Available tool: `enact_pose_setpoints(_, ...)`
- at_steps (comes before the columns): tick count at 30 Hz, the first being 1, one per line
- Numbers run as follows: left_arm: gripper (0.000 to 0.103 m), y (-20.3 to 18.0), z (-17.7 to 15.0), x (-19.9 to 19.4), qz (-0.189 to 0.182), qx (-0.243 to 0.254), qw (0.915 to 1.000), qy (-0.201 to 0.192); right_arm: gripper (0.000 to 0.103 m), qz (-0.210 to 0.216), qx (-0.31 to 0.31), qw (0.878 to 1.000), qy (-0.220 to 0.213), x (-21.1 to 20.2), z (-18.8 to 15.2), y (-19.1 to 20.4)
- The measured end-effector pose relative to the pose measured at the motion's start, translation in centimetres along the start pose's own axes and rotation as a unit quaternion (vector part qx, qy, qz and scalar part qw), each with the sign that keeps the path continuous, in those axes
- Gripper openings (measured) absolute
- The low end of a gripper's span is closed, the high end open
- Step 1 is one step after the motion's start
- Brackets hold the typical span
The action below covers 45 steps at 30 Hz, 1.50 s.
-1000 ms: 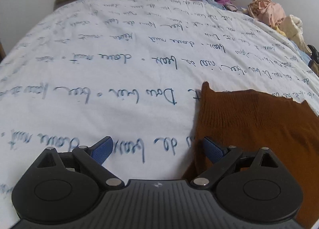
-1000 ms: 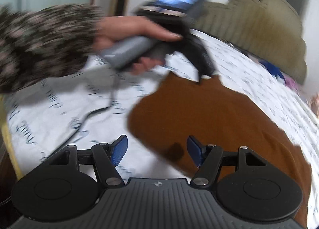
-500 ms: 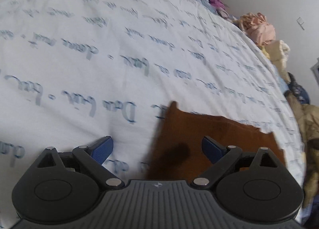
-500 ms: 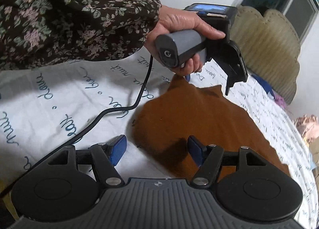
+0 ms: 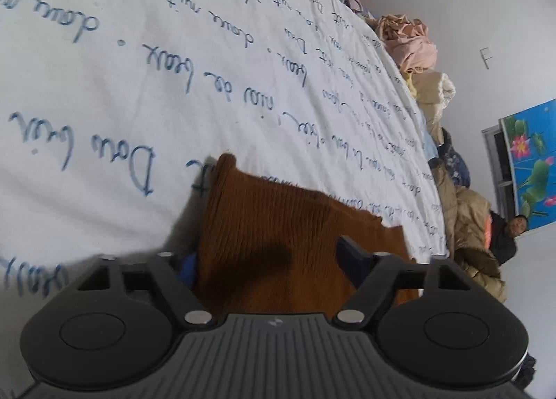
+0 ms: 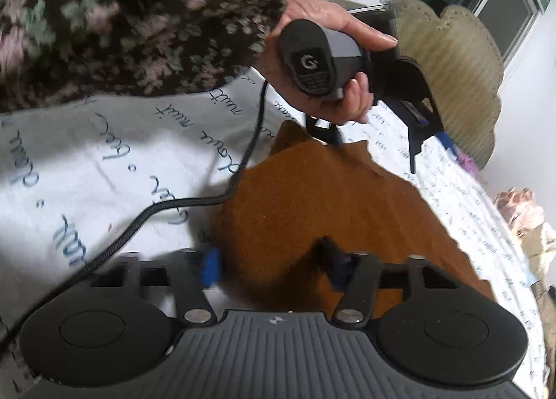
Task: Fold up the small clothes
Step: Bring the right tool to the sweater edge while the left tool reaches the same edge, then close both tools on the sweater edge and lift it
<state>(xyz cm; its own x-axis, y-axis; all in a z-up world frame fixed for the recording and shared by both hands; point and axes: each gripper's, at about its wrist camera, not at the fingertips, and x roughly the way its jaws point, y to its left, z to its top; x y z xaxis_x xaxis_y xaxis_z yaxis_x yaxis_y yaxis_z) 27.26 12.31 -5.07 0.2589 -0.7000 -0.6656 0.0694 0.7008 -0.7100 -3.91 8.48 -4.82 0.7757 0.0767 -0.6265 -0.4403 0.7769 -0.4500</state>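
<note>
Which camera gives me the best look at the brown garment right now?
The right wrist view: it shows most of the brown garment spread flat on the bed sheet. The left wrist view shows only one end of it, close up, rising between that gripper's fingers.

Soft daylight, fisheye warp, motion blur

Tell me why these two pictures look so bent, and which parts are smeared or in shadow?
Left wrist view: the wide lens curves the bedsheet; the sharp brown garment carries a dark shadow patch. Right wrist view: the floral sleeve and the right gripper are smeared by motion; shadow greys the sheet below the sleeve.
</note>
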Motion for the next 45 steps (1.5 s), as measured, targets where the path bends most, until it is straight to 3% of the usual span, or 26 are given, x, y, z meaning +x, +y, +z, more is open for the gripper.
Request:
enact_pose_setpoints(1, 0.044, 0.1, 0.2, 0.4, -0.005, 0.0, 1.0, 0.007, 0.035, -0.004, 0.003, 1.0, 0.003, 0.0, 0.2, -0.1)
enact_pose_setpoints(3, 0.021, 0.3, 0.5, 1.4, -0.008, -0.001, 0.9995, 0.03, 0.029, -0.009, 0.006, 1.0, 0.001, -0.2, 0.1, -0.3)
enact_pose_setpoints(11, 0.02, -0.2, 0.1, 1.5, 0.008, 0.017, 0.9996, 0.021, 0.027, -0.004, 0.028, 0.999, -0.017, -1.0, -0.5, -1.5)
enact_pose_setpoints(19, 0.011, -2.1, -0.9, 0.6, 0.024, 0.054, 0.9982, 0.001, 0.021, 0.005, 0.063, 0.998, -0.031, -1.5, -0.9, -3.5)
enact_pose_setpoints(27, 0.01, -4.6, -1.3, 0.0, 0.032, 0.051, 0.998, -0.017, 0.019, 0.0, 0.115, 0.992, -0.047, -2.5, -1.8, -6.5)
enact_pose_setpoints(36, 0.01, -14.6, -1.9, 2.1, 0.04, 0.091, 0.9949, -0.016, 0.019, -0.031, 0.203, 0.976, -0.073, -5.1, -4.7, -12.4)
enact_pose_setpoints(45, 0.011, -25.5, -4.9, 10.9, 0.095, 0.136, 0.9861, -0.01, 0.019, -0.042, 0.33, 0.94, -0.076, -7.1, -11.5, -21.1)
